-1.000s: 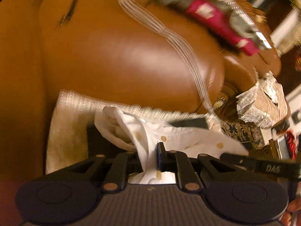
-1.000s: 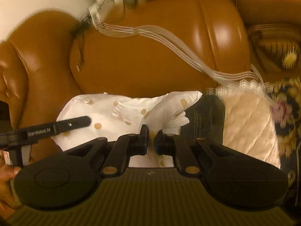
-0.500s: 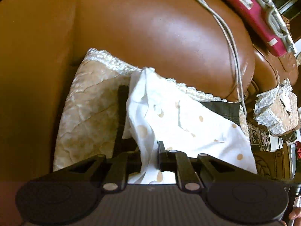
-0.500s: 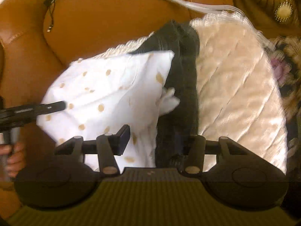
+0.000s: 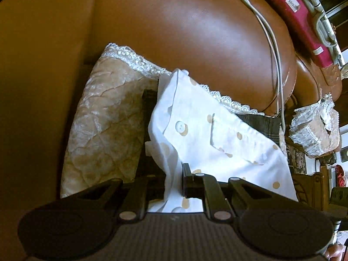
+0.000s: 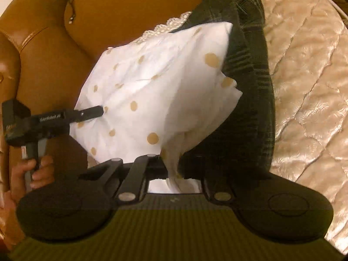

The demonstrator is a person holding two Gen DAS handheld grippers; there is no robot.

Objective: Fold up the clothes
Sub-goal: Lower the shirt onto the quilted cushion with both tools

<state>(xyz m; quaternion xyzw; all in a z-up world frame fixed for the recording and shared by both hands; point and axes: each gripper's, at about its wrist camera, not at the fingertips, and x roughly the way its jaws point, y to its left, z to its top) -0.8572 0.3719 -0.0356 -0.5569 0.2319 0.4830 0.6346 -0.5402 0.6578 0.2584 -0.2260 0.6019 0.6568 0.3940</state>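
Note:
A white garment with tan dots lies spread over a dark plaid garment on the sofa seat. My left gripper is shut on a bunched edge of the white garment near its button. The right gripper has its jaws closing, and a gathered fold of the white garment is pinched between them. In the right wrist view the left gripper reaches in from the left onto the cloth, held by a person's hand.
A cream quilted cover with lace trim covers the seat of the brown leather sofa. Pale cables hang over the backrest. A red device rests at the top right.
Both grippers came down and the white garment sank onto the seat. The right gripper opened wide half a second ago and has closed again on a fold of it.

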